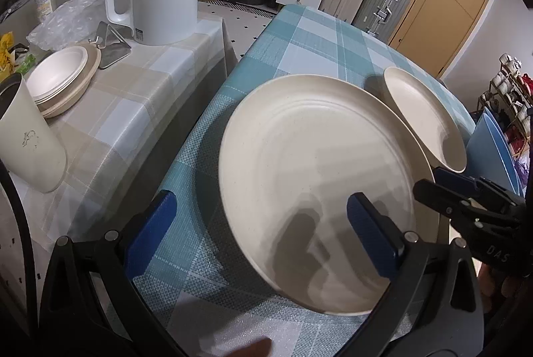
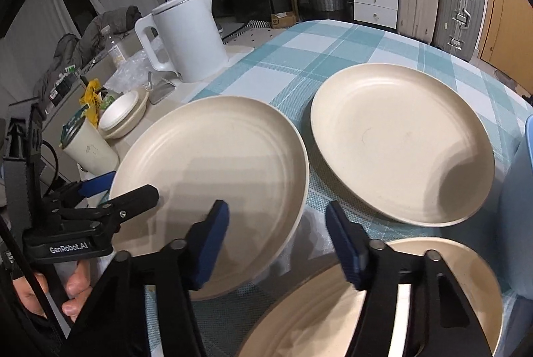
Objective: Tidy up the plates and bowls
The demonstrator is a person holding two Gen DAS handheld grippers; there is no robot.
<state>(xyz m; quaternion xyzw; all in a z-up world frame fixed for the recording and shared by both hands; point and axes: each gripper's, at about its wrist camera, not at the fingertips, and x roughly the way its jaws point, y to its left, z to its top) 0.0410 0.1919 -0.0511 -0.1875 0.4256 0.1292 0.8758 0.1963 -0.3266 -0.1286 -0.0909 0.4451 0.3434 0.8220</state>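
Centrally on the teal checked worktop (image 2: pixel 333 50) lies a large cream round plate (image 2: pixel 213 183). Both claws straddle its rim, left claw (image 1: pixel 263 233) and right claw (image 2: pixel 276 243) apart, gripping nothing. It looks stiff, light and slippery; the raised rim suits gripping.

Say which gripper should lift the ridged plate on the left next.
Probably the left gripper: its open fingers already straddle the ridged plate's near-left rim. The right gripper spans that plate's right rim and bare cloth, above another plate.
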